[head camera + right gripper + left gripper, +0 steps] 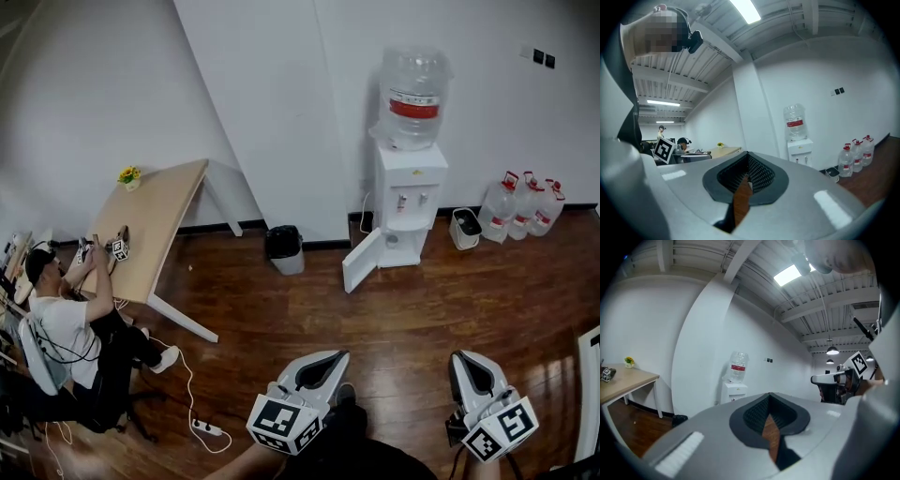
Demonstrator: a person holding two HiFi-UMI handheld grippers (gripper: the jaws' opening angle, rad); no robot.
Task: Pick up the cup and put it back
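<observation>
Two claws are out in front of the person, side by side and well apart. The left claw (pixel 335 357) has its jaws drawn together, only a thin sliver of wooden floor showing between the pads, and nothing in them. The right claw (pixel 460 361) is likewise closed on nothing. Each is held about level, nose toward the far wall, marker cube nearest the person.

Ahead of both claws, against the wall, stands one water dispenser (pixel 410 202) with one big bottle (pixel 413 97) on top and its lower door swung open. Beyond the right claw are three water jugs (pixel 525 206) in a row and one white pail (pixel 465 228). Ahead of the left claw sits one black bin (pixel 284 248). Far off to the left claw's side is one bench (pixel 155 225) carrying one small yellow plant (pixel 129 176), with one person (pixel 70 319) seated at it.

Where the cup is I cannot tell; neither claw touches it.
</observation>
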